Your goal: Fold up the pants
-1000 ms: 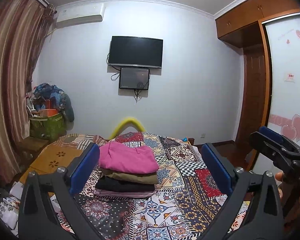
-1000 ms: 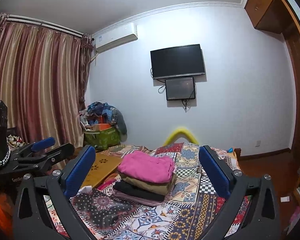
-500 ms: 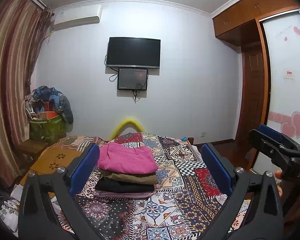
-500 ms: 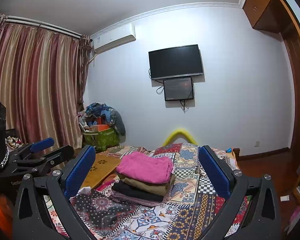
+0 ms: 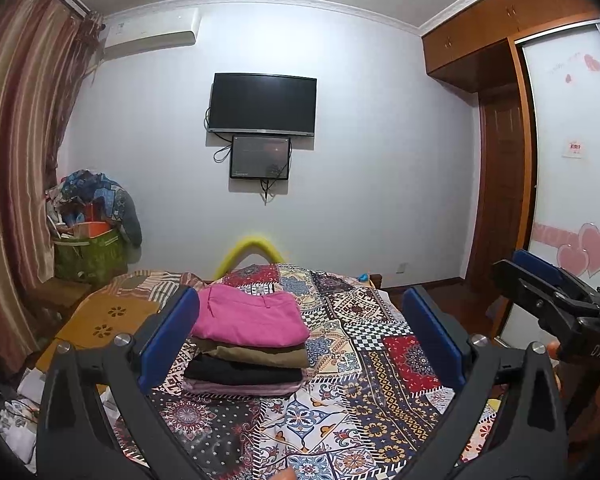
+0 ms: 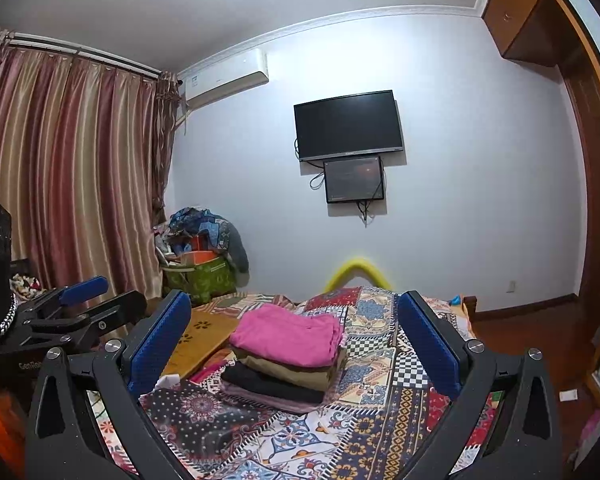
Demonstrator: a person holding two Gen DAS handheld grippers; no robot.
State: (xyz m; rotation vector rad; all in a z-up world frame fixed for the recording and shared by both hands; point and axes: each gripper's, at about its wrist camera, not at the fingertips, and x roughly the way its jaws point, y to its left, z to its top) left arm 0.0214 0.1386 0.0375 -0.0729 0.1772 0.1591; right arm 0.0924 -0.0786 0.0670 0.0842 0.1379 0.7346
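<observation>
Almost nothing has moved in the last second: your two grippers have only drifted a tiny bit, and the pile of clothes sits just where it was.

Closest to you, your left gripper (image 5: 300,336) is spread wide with nothing between its blue pads (image 5: 168,336). Your right gripper (image 6: 296,344) is just the same, wide apart and holding nothing. You hold them both up above the bed (image 5: 380,360), side by side, well apart from the clothes. That looks like you have let go and stepped back to look.

A little farther on, the pink pants (image 5: 248,316) lie folded flat on top of a neat stack. Under them is a tan piece (image 5: 256,354), then a black one (image 5: 244,372), then a pale purple one (image 5: 236,387) at the bottom. The stack rests on the bright patchwork bedspread (image 5: 332,412), on the left part of the bed. The edges line up well, so the pile stands straight and should not tip. The fold looks done to me.

Past the bed, a yellow curved thing (image 5: 252,250) peeks up at the far end. To the left, a green box (image 5: 88,256) full of stuff sits by the striped curtain (image 5: 16,160). On the far wall hang a dark TV (image 5: 262,104) and a small screen (image 5: 260,157) under it.
</observation>
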